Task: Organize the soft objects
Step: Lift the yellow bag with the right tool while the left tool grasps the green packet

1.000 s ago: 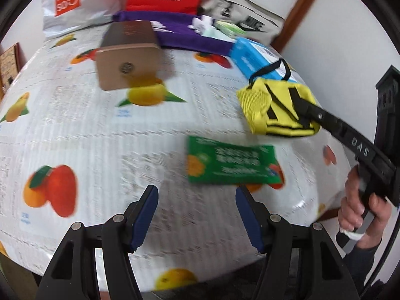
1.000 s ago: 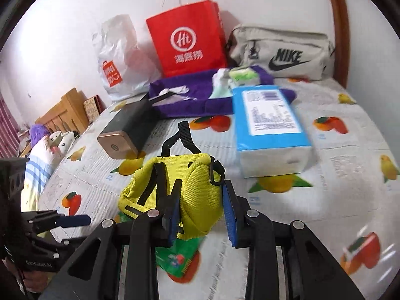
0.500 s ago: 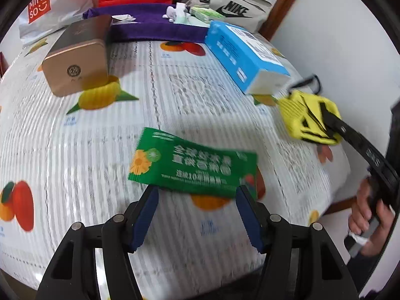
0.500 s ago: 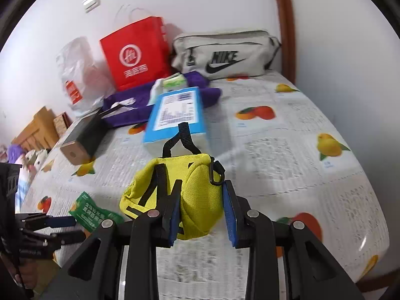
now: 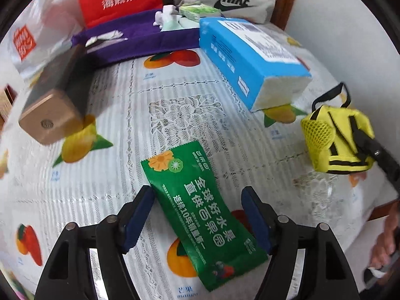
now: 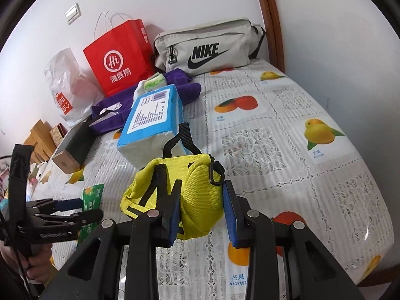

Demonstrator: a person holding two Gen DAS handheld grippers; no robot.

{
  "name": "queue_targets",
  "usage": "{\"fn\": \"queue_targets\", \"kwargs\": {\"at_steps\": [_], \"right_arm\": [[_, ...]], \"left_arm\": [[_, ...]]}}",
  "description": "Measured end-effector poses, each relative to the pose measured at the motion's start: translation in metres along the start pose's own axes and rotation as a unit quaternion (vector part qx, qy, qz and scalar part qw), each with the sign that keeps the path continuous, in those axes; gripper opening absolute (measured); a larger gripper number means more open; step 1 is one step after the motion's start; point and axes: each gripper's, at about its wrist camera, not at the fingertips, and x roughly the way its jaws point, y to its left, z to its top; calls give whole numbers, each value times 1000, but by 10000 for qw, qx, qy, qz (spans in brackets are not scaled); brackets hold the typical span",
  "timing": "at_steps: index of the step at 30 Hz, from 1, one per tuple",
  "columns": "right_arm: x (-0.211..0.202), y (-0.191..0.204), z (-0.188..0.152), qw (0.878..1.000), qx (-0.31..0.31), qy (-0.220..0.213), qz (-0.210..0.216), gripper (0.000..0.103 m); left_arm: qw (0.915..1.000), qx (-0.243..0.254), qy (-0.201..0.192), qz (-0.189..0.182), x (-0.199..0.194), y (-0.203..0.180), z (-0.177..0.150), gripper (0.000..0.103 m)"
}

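We are in a home bedroom: a bed under a white lace-and-fruit-print cover (image 6: 287, 130), a brown wooden headboard (image 6: 271, 20), white walls with a wall switch (image 6: 73, 13), a red paper shopping bag (image 6: 117, 57) and a beige Nike waist bag (image 6: 205, 47).

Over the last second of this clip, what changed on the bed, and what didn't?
The left hand-held gripper closed in on the green packet, which now lies between its jaws; they have just been opening and do not grip it. The right hand-held gripper stayed shut on the yellow pouch.

Green packet (image 5: 202, 215) now between just-widened left jaws.
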Motion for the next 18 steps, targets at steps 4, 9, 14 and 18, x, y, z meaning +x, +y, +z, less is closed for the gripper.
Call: {"fn": "queue_targets", "kwargs": {"at_steps": [4,9,14,18], "right_arm": [[1,3,-3,10000,-44,42,47,31],[6,11,-7,9996,-211,146,78,31],[19,12,-13,9991,-230,337,108,31],[27,10,-19,9986,-152,458,196,33]], "left_arm": [[9997,60,-17,232,-6,2,-10,76],[9997,-76,-92,223,-10,13,-20,79],[9992,19,-353,174,-16,15,-25,61],[9989,94,-453,122,-19,26,-26,47]]}}
